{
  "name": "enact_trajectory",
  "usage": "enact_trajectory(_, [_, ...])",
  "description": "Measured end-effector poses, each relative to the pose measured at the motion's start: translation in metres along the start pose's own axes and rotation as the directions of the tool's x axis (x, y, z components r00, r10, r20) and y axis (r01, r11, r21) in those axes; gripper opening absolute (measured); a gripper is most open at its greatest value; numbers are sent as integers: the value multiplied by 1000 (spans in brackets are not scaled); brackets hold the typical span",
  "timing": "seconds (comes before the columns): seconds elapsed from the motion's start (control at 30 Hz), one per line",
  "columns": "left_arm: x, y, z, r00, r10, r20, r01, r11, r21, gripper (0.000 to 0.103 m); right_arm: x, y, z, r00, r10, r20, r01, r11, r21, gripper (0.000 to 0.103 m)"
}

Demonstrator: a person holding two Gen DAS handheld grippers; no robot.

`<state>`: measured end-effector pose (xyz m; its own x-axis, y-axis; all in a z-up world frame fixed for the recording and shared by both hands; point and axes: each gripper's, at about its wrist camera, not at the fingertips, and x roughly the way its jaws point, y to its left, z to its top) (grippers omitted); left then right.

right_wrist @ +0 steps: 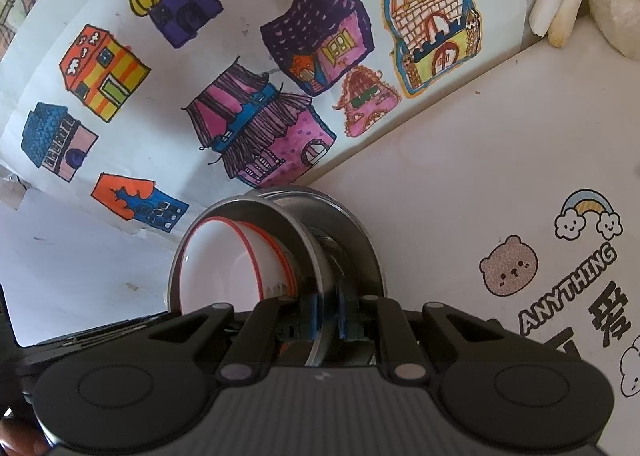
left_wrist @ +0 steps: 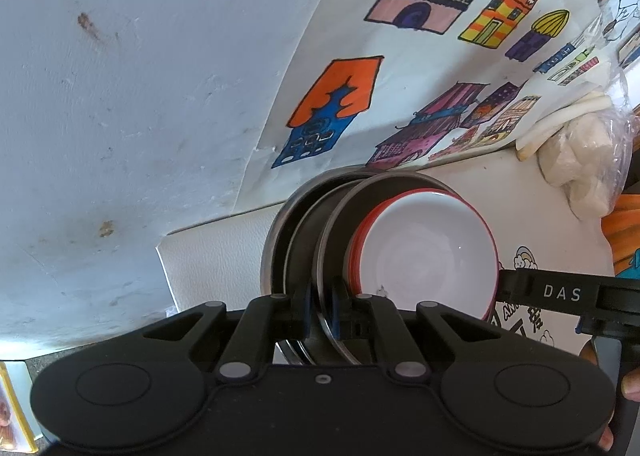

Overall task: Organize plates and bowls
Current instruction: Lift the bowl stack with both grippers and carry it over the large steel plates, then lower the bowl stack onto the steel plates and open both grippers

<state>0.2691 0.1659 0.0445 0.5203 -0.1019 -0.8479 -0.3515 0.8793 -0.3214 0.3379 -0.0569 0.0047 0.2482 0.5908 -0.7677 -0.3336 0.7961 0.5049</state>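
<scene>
A stack of steel plates (left_wrist: 292, 240) and white bowls with red rims (left_wrist: 432, 252) shows in the middle of both views. My left gripper (left_wrist: 321, 312) is shut on the rim of the top steel plate (left_wrist: 340, 228). My right gripper (right_wrist: 327, 314) is shut on the rim of the same steel plate (right_wrist: 296, 232) from the other side; its arm shows in the left wrist view (left_wrist: 560, 292). The white bowls (right_wrist: 236, 260) nest in that plate.
The white table mat (right_wrist: 500, 176) carries cartoon bear and rainbow prints. A sheet with coloured house drawings (right_wrist: 240, 76) stands against the wall behind. White sticks and a plastic bag (left_wrist: 576, 144) lie at the far right by the wall.
</scene>
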Motion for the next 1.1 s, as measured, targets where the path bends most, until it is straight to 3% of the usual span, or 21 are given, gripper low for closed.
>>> enact_trajectory(0.67, [-4, 2, -6, 1000, 9, 30, -9, 1000, 0, 12, 2, -3, 2, 1000, -4, 4, 4, 1000, 0, 14])
enact_trajectory(0.93, [-8, -5, -13, 994, 40, 99, -46, 998, 50, 18, -2, 9, -2, 997, -62, 52, 66, 995, -77, 15])
enact_trajectory(1.1, [-10, -4, -17, 992, 33, 126, -40, 997, 58, 18, -10, 9, -6, 991, -82, 110, 92, 991, -95, 24])
